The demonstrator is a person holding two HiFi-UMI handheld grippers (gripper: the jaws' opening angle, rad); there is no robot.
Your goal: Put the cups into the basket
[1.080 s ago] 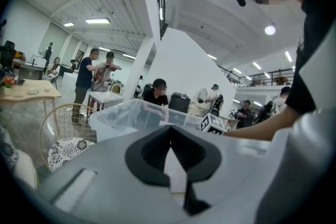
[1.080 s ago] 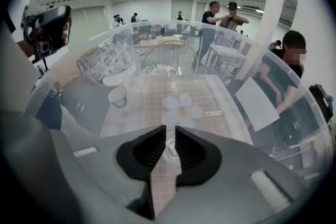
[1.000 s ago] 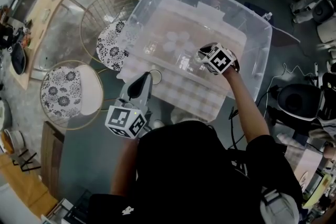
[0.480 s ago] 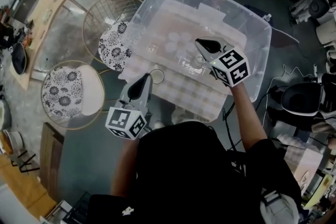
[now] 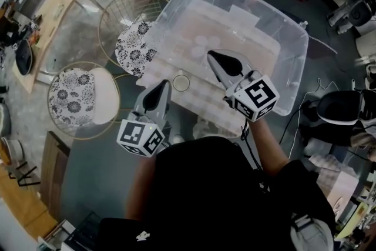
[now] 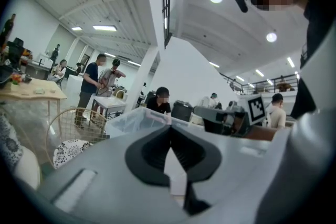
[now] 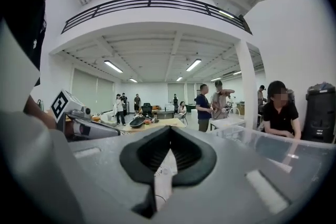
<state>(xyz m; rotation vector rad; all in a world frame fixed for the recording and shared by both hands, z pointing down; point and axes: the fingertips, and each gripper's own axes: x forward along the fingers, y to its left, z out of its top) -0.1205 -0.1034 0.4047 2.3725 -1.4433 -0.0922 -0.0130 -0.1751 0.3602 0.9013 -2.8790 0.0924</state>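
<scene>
Our right gripper (image 5: 212, 56) has pulled back, fingers pressed together on nothing; what seems a clear cup (image 5: 181, 83) stands just right of our closed left gripper (image 5: 164, 85), nearer it.

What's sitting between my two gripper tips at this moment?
The head view shows one clear cup between the left gripper and the right gripper, nearer the left one. Both grippers are shut and empty.
</scene>
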